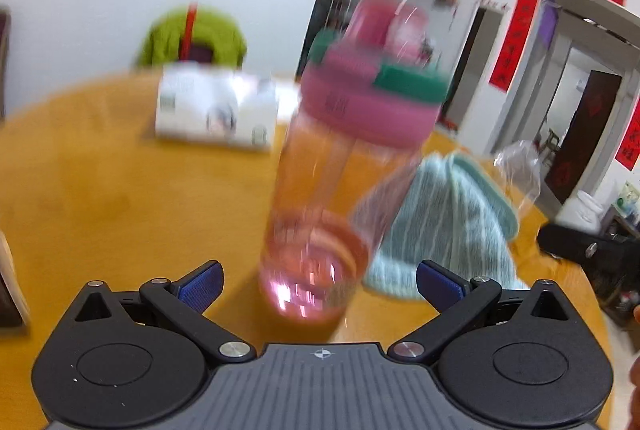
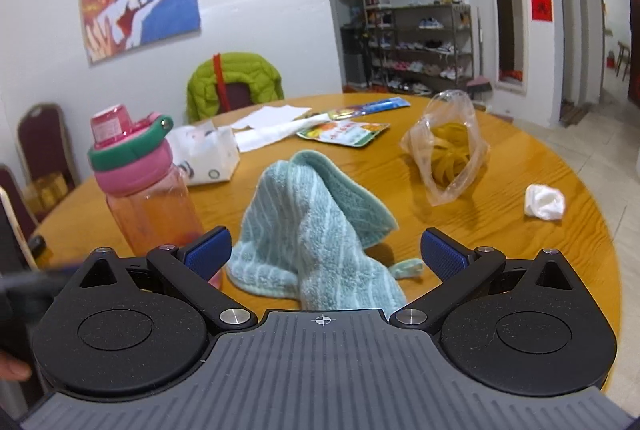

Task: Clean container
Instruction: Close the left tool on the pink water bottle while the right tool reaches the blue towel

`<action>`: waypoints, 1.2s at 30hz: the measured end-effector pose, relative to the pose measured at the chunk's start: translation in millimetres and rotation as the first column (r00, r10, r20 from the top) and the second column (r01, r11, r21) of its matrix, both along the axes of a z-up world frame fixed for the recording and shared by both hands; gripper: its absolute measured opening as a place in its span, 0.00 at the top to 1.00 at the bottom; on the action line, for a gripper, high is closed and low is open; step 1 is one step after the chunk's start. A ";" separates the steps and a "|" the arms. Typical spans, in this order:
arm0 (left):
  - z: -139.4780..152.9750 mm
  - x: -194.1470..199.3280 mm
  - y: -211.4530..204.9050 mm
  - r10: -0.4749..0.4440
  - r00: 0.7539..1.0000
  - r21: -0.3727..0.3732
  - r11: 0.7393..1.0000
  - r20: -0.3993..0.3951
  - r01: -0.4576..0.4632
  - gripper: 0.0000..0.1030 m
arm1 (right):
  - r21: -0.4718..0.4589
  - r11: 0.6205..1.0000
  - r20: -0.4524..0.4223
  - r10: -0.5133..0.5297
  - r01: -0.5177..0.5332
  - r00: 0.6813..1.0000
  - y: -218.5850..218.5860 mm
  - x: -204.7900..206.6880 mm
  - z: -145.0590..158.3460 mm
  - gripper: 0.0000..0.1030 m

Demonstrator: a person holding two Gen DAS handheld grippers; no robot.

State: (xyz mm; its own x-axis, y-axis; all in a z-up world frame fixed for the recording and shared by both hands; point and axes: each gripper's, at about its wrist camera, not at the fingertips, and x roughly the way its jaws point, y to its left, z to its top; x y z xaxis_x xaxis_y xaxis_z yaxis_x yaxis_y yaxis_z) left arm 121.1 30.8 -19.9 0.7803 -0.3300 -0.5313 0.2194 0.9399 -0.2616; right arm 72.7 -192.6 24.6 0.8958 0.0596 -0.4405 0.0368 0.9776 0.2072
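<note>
A clear pink bottle point(image 1: 328, 189) with a pink and green lid stands on the round wooden table point(image 1: 100, 197). It is blurred in the left wrist view. My left gripper point(image 1: 318, 286) is open, its blue pads on either side of the bottle's base, not touching it. A light teal towel point(image 2: 312, 226) lies crumpled beside the bottle point(image 2: 148, 189); it also shows in the left wrist view point(image 1: 448, 218). My right gripper point(image 2: 324, 254) is open, its pads on either side of the towel's near end.
A white tissue pack point(image 2: 204, 153), white papers point(image 2: 272, 125), a snack packet point(image 2: 344, 133), a clear plastic bag of yellow pieces point(image 2: 448, 153) and a crumpled white tissue point(image 2: 544, 201) lie on the table. Chairs stand behind it, one with a green jacket point(image 2: 236, 77).
</note>
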 end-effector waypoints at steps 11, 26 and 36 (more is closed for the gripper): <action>-12.4 0.8 16.0 -0.040 0.999 -0.127 0.991 0.002 0.040 0.01 | 0.097 0.995 0.037 0.010 -0.013 0.999 -21.9 19.4 -19.9 0.00; -7.1 18.5 6.3 -0.095 0.993 -0.190 0.976 0.068 0.107 0.01 | 0.026 1.000 0.004 0.010 -0.010 1.000 -11.5 81.5 -7.9 0.05; -8.8 42.7 1.7 -0.049 0.997 -0.098 0.994 0.054 0.054 0.11 | -0.031 0.999 -0.031 0.014 -0.015 0.999 -3.6 104.8 -16.5 0.06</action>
